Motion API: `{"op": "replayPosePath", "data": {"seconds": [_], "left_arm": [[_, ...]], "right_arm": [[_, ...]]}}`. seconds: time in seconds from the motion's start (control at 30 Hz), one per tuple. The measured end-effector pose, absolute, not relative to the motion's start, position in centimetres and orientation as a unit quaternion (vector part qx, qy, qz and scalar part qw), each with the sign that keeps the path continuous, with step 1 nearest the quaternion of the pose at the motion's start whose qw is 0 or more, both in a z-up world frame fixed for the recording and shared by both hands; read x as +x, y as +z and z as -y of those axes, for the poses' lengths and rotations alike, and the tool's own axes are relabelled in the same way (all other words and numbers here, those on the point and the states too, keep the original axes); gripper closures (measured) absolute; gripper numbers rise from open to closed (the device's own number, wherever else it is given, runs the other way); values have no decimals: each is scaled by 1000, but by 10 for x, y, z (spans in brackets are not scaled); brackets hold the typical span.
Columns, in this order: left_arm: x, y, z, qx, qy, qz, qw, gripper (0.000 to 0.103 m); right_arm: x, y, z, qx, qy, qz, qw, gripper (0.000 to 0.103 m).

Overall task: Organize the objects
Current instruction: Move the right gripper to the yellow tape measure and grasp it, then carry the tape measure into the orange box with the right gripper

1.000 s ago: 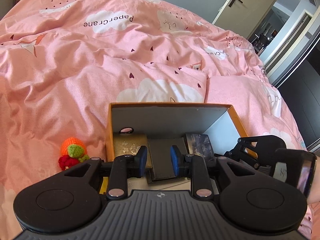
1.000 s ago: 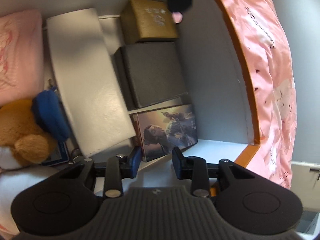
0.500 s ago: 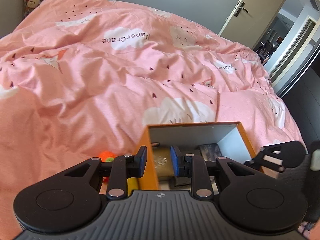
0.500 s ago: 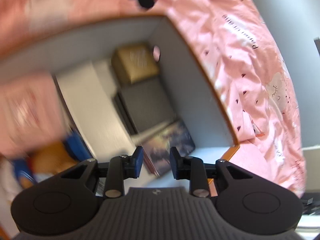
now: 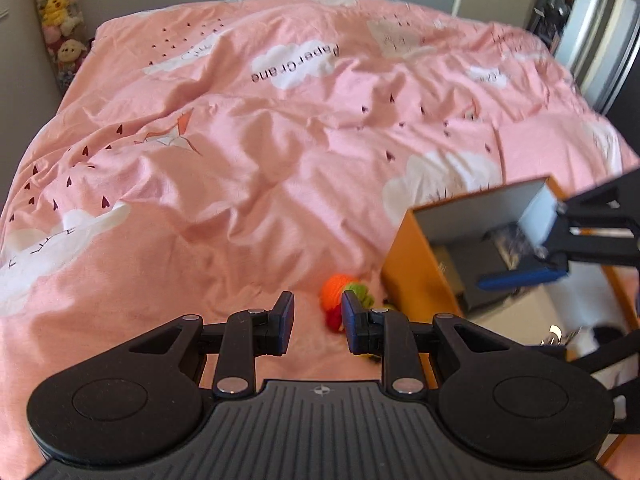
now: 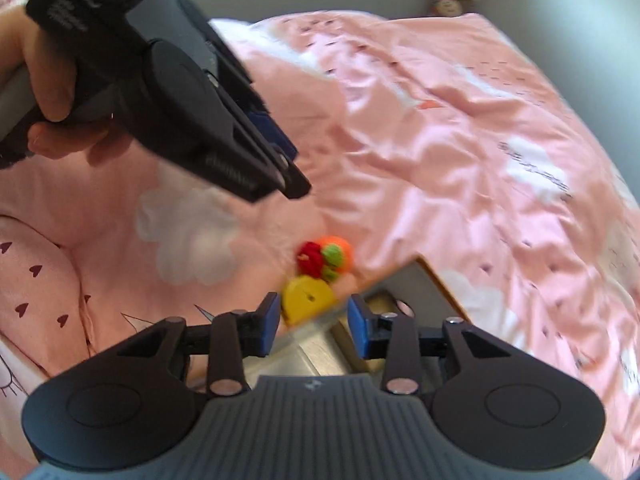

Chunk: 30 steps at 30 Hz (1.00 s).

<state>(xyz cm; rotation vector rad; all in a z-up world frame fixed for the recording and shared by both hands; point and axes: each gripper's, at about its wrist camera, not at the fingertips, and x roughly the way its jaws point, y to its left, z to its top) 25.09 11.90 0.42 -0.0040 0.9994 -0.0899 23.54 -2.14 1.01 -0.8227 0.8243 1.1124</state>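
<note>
Both open and holding nothing: left gripper (image 5: 316, 322) over yarn toy (image 5: 345, 295), right gripper (image 6: 313, 322) over orange box (image 5: 420, 276).

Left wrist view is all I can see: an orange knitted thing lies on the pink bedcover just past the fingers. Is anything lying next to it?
Observer: Yes. The right wrist view shows a yellow rounded piece right beside the knitted toy, by the orange box.
Operator: Who is holding my gripper?
Observer: A bare hand grips the handle of the left gripper, which is open and empty.
Operator: Anything else on the bed that I miss?
Observer: A pink pillow with dark hearts lies at the left edge of the right wrist view.
</note>
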Motion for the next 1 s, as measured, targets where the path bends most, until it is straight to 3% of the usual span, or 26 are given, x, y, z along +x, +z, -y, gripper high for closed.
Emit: {"op": "replayPosePath", "data": {"seconds": [0.1, 0.17, 0.53, 0.83, 1.0], "left_arm": [[249, 0, -121, 29, -68, -496, 865, 74], [247, -3, -124, 47, -85, -504, 858, 74], [253, -3, -152, 123, -124, -519, 837, 73], [254, -18, -159, 165, -126, -541, 815, 72], [251, -21, -161, 175, -122, -544, 812, 72]], "right_arm": [[237, -4, -6, -389, 517, -382, 660, 62], [240, -17, -21, -412, 521, -393, 636, 50], [257, -87, -79, -529, 488, -442, 535, 48], [265, -117, -90, -556, 473, -472, 494, 42], [266, -130, -89, -556, 464, -482, 493, 45]]}}
